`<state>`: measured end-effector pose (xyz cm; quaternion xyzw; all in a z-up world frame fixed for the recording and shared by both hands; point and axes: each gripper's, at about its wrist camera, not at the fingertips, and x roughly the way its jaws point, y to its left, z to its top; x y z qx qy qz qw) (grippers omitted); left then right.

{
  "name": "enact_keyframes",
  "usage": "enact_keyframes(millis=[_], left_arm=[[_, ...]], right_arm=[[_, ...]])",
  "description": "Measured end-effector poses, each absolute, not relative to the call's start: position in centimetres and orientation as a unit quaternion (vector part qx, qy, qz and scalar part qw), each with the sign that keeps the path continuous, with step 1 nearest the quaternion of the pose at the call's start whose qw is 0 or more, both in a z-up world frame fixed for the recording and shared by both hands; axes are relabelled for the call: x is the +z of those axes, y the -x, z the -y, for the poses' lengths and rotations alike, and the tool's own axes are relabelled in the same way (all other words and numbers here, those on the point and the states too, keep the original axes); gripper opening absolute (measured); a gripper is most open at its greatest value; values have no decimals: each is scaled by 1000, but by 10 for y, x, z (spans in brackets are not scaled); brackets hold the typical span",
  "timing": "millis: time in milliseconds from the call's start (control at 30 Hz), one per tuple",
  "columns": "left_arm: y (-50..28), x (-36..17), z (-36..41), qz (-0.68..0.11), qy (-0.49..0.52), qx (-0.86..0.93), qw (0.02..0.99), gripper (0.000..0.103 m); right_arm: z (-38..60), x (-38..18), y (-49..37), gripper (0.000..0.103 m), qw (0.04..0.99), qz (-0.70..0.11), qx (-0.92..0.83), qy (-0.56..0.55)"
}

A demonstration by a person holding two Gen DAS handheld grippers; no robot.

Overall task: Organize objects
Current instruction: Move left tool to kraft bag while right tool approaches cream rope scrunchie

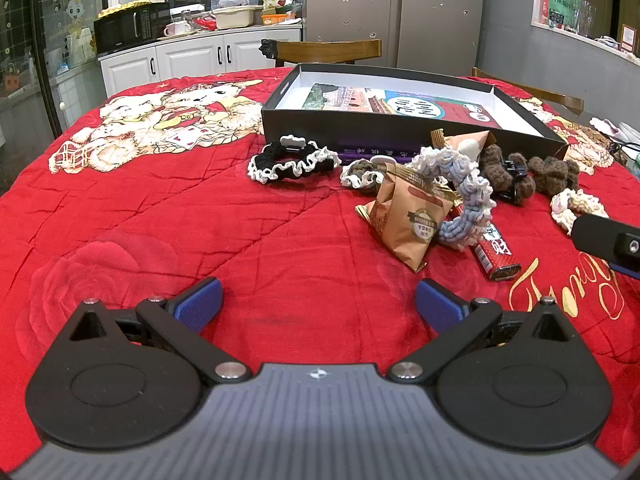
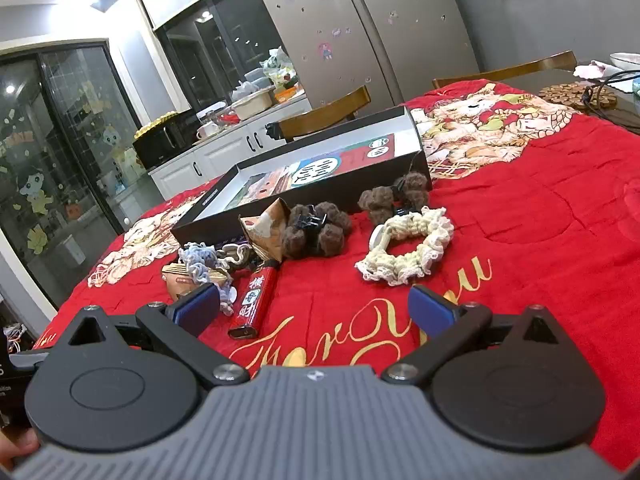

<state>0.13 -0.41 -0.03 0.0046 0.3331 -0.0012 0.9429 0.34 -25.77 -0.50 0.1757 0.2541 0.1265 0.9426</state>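
Approach stage: your left gripper and right gripper gape empty; next, probably lift the cream scrunchie into the box.

Grey fridge, white cabinets, wooden chair.

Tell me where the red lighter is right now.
The red lighter lies flat on the red quilt, low left in the right wrist view, between the brown snack packet and the gold lettering.
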Motion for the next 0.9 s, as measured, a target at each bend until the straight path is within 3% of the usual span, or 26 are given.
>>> enact_keyframes(millis=[333, 900], left_arm=[[2, 1, 2, -326, -3, -3, 945, 103], [20, 16, 11, -249, -19, -30, 968, 103]], right_arm=[[257, -5, -5, 103, 943, -257, 122, -171], [280, -4, -7, 103, 945, -239, 85, -206]])
